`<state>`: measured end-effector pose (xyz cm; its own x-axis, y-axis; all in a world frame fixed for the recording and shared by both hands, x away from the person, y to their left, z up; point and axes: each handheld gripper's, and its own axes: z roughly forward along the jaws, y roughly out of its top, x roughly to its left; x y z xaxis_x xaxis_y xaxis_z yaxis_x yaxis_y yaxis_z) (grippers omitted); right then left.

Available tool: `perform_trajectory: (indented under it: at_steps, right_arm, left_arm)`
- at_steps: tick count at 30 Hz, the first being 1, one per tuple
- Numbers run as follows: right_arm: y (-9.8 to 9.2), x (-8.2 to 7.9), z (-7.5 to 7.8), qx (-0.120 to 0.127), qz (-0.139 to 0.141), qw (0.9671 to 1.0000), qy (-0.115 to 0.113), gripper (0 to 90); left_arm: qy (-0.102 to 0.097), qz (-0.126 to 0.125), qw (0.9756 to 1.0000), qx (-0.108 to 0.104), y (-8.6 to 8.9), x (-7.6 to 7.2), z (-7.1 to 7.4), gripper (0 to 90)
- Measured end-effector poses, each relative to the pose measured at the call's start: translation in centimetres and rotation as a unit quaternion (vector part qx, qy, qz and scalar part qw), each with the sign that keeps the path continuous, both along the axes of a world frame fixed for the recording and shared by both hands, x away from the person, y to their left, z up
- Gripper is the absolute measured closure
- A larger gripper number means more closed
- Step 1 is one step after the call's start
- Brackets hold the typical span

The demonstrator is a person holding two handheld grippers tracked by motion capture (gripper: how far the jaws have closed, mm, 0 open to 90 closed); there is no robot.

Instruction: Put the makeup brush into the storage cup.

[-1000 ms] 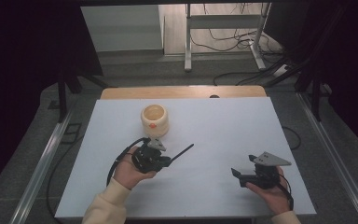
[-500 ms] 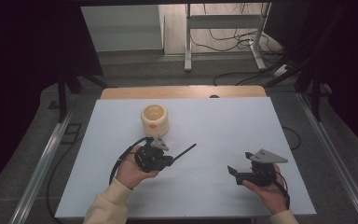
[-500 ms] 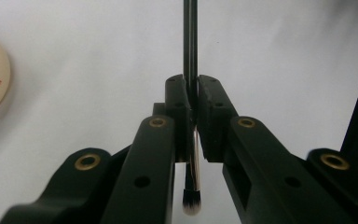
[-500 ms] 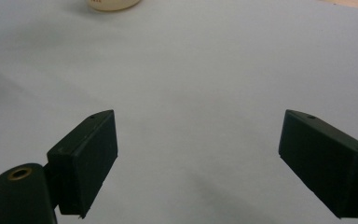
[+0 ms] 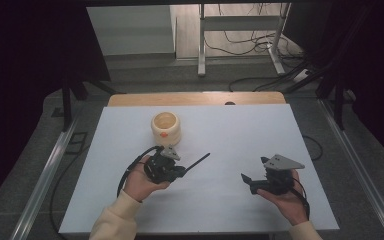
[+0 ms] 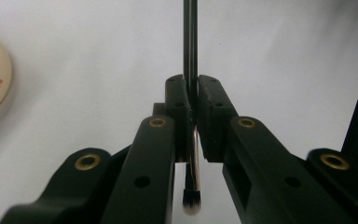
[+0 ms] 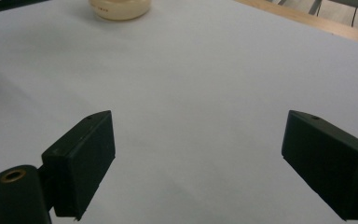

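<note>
**Brush clamped in the left gripper while the right one shifts**

Brush (image 6: 190, 56) handle sits pinched between the two jaws of the left gripper (image 6: 191, 100), which is clenched on it: in the left gripper view the thin dark shaft runs straight up past the fingertips, and the bristled tip hangs below them, toward the camera. From the high view the left gripper (image 5: 177, 170) sits just in front of the cream jar (image 5: 166, 128), with the handle slanting away to the jar's right, above the white table (image 5: 240, 125).

The left hand (image 5: 142, 181) has kept its place over the last second, and the grip looks unchanged. The right gripper (image 5: 247, 179), well to the right of the jar, has drifted a little toward the brush and lifted slightly. Its jaws stand wide apart with nothing between them. I judge it is being readied to help, perhaps to take the handle or steady the jar.

The left gripper view alone reveals the bristles and the metal ferrule. The right gripper view shows the jar (image 7: 120, 8) far off at the top edge, and bare table between its spread fingertips.
</note>
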<state>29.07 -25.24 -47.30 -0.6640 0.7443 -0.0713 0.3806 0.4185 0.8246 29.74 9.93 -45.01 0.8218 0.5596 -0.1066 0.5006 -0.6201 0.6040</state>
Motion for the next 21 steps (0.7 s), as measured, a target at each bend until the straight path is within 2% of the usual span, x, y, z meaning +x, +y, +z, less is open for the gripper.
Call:
perform_trajectory:
  at_steps: [6, 14, 21]
  right_arm:
    - [1.7, 0.4, 0.6, -0.013, 0.02, 0.9997, -0.009, 9.6]
    - [4.7, 0.7, 0.9, -0.033, 0.065, 0.9972, -0.014, 11.3]
    - [5.3, 0.7, 0.7, -0.039, 0.072, 0.9965, -0.015, 11.3]
  left_arm:
    - [0.002, -0.004, 1.0, 0.003, -0.3, 0.1, -0.2, 83.7]
    - [0.006, -0.01, 0.9999, 0.007, -0.7, 0.0, -0.4, 83.7]
    - [0.007, -0.012, 0.9999, 0.01, -0.9, 0.0, -0.4, 83.7]
